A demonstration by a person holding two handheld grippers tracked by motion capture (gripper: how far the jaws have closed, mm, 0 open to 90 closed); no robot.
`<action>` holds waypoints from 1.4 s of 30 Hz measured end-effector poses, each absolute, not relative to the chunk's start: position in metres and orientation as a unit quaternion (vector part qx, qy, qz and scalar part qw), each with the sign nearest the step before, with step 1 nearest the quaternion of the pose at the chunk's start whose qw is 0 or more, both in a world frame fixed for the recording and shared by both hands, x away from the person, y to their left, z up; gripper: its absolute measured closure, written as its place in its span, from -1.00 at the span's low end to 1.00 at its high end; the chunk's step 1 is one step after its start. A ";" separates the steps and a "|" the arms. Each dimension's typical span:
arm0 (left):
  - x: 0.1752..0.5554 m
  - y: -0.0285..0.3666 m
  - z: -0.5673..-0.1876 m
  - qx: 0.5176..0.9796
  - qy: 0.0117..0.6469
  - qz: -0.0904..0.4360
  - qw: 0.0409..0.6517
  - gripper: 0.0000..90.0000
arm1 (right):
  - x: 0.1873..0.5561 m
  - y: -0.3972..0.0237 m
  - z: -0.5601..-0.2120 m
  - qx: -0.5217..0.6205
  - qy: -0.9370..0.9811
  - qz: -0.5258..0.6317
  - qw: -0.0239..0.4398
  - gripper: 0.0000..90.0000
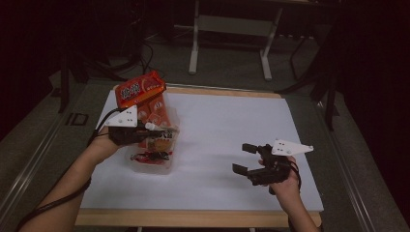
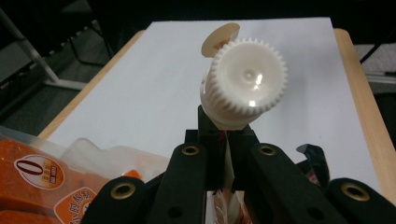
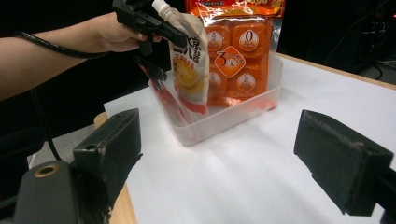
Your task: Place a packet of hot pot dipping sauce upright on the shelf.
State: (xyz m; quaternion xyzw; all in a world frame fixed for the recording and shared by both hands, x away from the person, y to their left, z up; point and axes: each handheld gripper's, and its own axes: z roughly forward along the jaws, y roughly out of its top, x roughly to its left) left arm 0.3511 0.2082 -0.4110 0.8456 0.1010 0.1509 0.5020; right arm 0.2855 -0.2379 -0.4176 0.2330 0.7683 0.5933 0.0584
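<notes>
My left gripper point(image 1: 145, 129) is shut on the neck of a spouted drink pouch point(image 3: 190, 65), just below its white ribbed screw cap point(image 2: 245, 81). The pouch hangs upright over the near end of a clear plastic bin point(image 3: 224, 119), and I cannot tell whether its bottom touches the bin. A large orange multi-pack of snack cups point(image 1: 141, 90) stands on end in the bin's far side, leaning behind the pouch. Over the white sheet at the right, my right gripper point(image 1: 244, 158) is open, with nothing between its wide-apart jaws.
A dark red packet point(image 3: 159, 88) leans inside the bin by the pouch. White paper point(image 1: 227, 121) covers the wooden table point(image 1: 193, 218). Beyond the far edge, on the dark floor, are a grey metal stand point(image 1: 232, 29) and cables.
</notes>
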 end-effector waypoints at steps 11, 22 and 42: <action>0.358 0.202 -0.416 0.844 0.096 0.143 0.508 0.96 | 0.286 -0.236 -0.419 0.234 0.769 0.593 0.049 -0.67; 0.359 0.187 -0.422 0.848 0.089 0.124 0.507 0.96 | 0.287 -0.237 -0.423 0.238 0.769 0.592 0.040 -0.67; 0.359 0.193 -0.446 0.854 0.121 0.087 0.499 0.96 | 0.289 -0.238 -0.425 0.242 0.768 0.591 0.038 -0.67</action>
